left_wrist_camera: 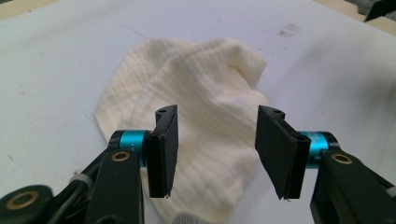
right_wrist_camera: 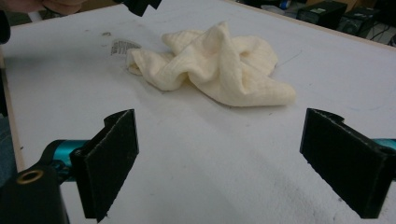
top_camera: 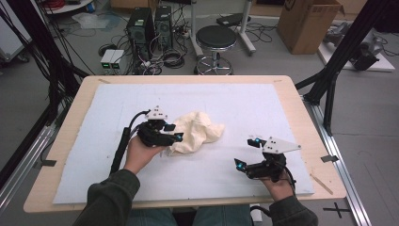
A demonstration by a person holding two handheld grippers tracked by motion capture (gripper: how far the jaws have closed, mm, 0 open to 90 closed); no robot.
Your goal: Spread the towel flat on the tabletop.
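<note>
A crumpled cream cloth (top_camera: 197,132) lies on the white mat (top_camera: 244,103), a little left of the table's middle. My left gripper (top_camera: 174,132) hovers at the cloth's left edge. In the left gripper view its jaws stand apart above the cloth (left_wrist_camera: 196,93), and the pads (left_wrist_camera: 163,149) do not press on the fabric. My right gripper (top_camera: 247,152) rests open near the front right of the mat, apart from the cloth. The right gripper view looks across bare mat to the cloth (right_wrist_camera: 219,65), whose small printed label (right_wrist_camera: 122,46) lies at its far left end.
The mat covers most of a wooden table (top_camera: 291,89). On the floor beyond the table stand a black stool (top_camera: 215,37), computer towers (top_camera: 141,26) and a cardboard box (top_camera: 306,23). Black frame legs (top_camera: 329,80) rise at the table's right side.
</note>
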